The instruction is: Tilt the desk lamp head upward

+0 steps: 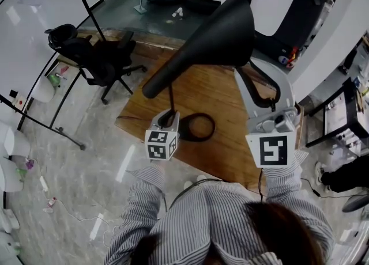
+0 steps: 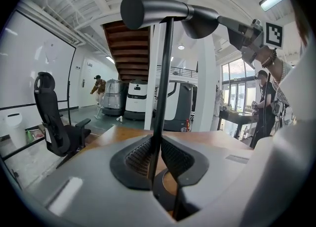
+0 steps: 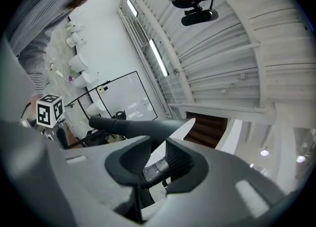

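Now both grippers are on the desk lamp, so the grasping part of the task looks done. The left gripper (image 1: 168, 118) is closed on the thin black stem (image 2: 163, 83), low down, just above the ring base (image 1: 196, 127). Its view shows the two pads pressing on the stem from both sides, with almost no gap. The right gripper (image 1: 245, 74) reaches up to the wide end of the lamp head (image 1: 213, 33). As far as its view shows, the jaws are closed on the rim there, with the dark cone running away to the left.

The lamp stands near the front edge of the wooden desk (image 1: 230, 154), right before the person. In the left gripper view the lamp head lies about level across the top of the stem, not clearly raised. I judge that the tilt itself is mostly still to do: the wide end must go up while the stem is kept in place.

An office chair (image 1: 98, 56) stands beside the desk on the left, and a thin black pole (image 1: 86, 4) rises beyond it, both well apart from the lamp. Nothing hangs over the lamp head, so I see no obstacle to the lift. The only risk I see is that the light base slides or tips.
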`<state>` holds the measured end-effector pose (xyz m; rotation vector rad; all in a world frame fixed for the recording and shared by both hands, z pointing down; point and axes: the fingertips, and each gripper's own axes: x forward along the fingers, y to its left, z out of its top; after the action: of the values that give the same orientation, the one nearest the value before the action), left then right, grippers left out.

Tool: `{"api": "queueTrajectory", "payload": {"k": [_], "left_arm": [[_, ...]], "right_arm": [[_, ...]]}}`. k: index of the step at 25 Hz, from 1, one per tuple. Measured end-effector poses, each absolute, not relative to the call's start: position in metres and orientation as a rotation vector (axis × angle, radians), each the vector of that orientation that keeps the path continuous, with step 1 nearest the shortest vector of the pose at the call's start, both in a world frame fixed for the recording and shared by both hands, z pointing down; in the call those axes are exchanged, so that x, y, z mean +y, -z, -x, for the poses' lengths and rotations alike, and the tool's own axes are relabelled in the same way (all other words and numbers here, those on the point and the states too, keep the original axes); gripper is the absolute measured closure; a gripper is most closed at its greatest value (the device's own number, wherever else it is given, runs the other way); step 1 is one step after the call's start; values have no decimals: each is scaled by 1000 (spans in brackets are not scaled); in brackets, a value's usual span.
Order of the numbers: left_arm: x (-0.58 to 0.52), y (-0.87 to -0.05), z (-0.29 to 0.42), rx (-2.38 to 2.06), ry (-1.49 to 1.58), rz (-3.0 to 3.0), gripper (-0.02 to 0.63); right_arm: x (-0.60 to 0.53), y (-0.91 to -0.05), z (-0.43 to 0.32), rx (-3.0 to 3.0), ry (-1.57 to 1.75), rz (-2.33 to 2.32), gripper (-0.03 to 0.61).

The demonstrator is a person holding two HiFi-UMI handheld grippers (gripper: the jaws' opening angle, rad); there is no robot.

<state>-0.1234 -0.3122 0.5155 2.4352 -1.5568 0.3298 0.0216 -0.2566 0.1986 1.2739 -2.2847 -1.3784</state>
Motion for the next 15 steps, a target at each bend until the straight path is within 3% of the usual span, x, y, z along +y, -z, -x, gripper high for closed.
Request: {"api": "queueTrajectory", "payload": {"k": [15], "left_arm": [[-310, -515, 125, -1485, -221, -2404, 543]], "right_arm": [[-252, -204, -35, -2342, 1323, -1441, 490]]}}
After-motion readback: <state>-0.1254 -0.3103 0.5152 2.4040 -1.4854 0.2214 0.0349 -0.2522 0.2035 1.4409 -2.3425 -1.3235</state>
